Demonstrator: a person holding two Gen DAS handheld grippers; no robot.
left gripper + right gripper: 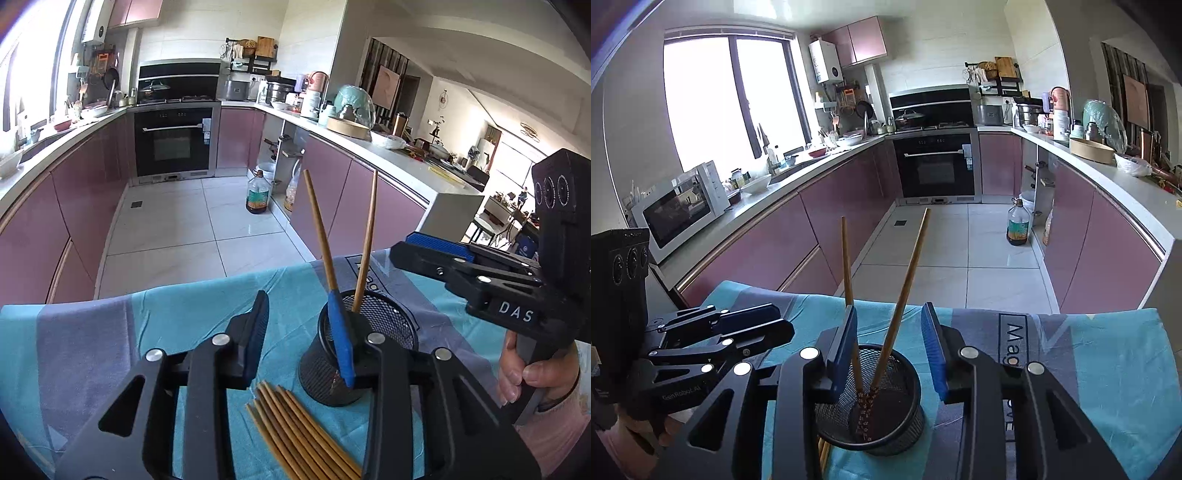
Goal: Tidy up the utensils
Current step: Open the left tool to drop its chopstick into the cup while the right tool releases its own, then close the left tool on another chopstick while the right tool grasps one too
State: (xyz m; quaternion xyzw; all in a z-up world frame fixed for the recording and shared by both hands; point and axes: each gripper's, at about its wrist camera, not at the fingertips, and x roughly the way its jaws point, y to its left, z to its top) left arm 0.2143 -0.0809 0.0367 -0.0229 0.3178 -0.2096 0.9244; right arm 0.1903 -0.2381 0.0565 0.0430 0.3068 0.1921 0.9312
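A black mesh cup [376, 325] [897, 398] stands on the blue cloth and holds two wooden chopsticks [365, 236] [905, 284] that lean apart. A bundle of several chopsticks [295, 432] lies flat on the cloth just left of the cup. My left gripper [301, 339] is open and empty above the bundle, its right finger in front of the cup. My right gripper [892, 347] is open and empty, hovering over the cup with its fingers on either side of the two chopsticks. It also shows in the left wrist view [436, 247], to the right of the cup.
The blue and grey cloth [92, 343] [1108, 362] covers the table, whose far edge drops to a tiled kitchen floor. An oil bottle [257, 192] stands on the floor by pink cabinets. The left gripper shows at the left in the right wrist view [768, 321].
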